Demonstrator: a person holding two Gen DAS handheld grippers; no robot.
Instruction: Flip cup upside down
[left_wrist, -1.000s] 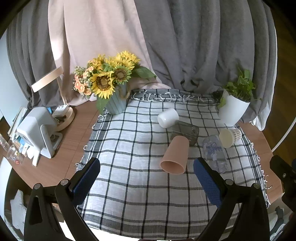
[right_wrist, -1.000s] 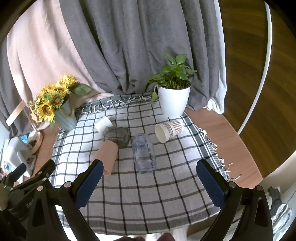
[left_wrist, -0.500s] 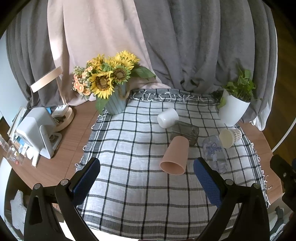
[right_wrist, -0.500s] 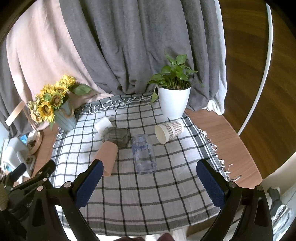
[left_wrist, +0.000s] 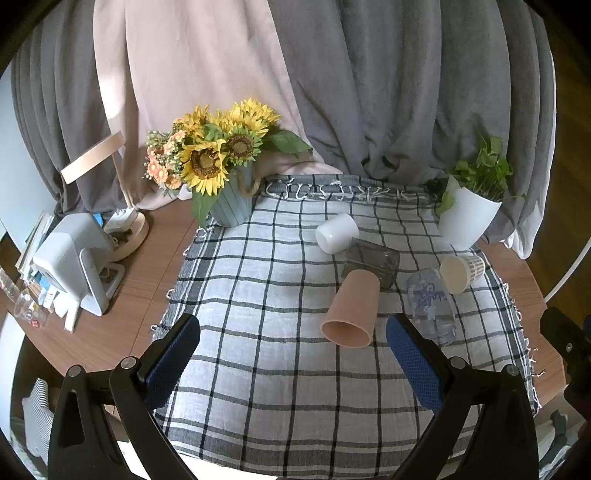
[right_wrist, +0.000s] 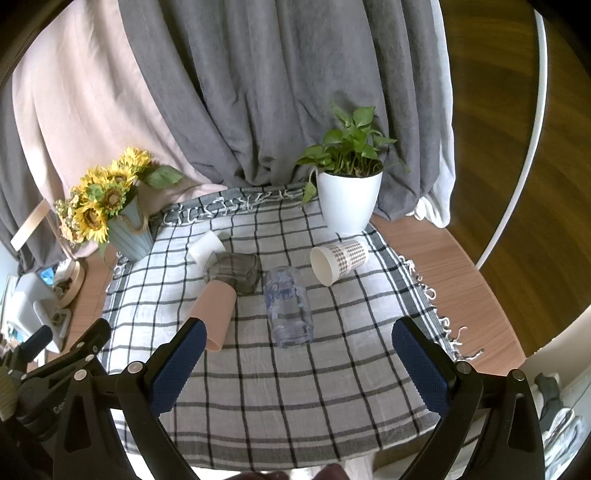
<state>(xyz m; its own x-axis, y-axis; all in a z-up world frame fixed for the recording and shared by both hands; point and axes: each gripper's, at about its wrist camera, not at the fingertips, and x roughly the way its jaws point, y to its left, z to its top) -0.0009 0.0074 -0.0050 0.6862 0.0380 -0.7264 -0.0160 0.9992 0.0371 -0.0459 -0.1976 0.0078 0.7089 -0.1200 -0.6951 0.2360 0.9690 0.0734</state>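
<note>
Several cups lie on their sides on the checked cloth (left_wrist: 258, 295): a pink cup (left_wrist: 352, 308) (right_wrist: 216, 308), a clear glass with blue print (left_wrist: 430, 301) (right_wrist: 288, 304), a dark glass (left_wrist: 373, 260) (right_wrist: 234, 271), a white cup (left_wrist: 336, 232) (right_wrist: 207, 247) and a patterned paper cup (left_wrist: 461, 271) (right_wrist: 340, 260). My left gripper (left_wrist: 291, 347) is open and empty, above the cloth's near part, short of the pink cup. My right gripper (right_wrist: 297, 350) is open and empty, just short of the clear glass.
A sunflower vase (left_wrist: 231, 201) stands at the cloth's back left and a white potted plant (right_wrist: 347, 199) at the back right. A white device (left_wrist: 70, 258) and small items sit on the wooden table (left_wrist: 147, 258) to the left. Curtains hang behind.
</note>
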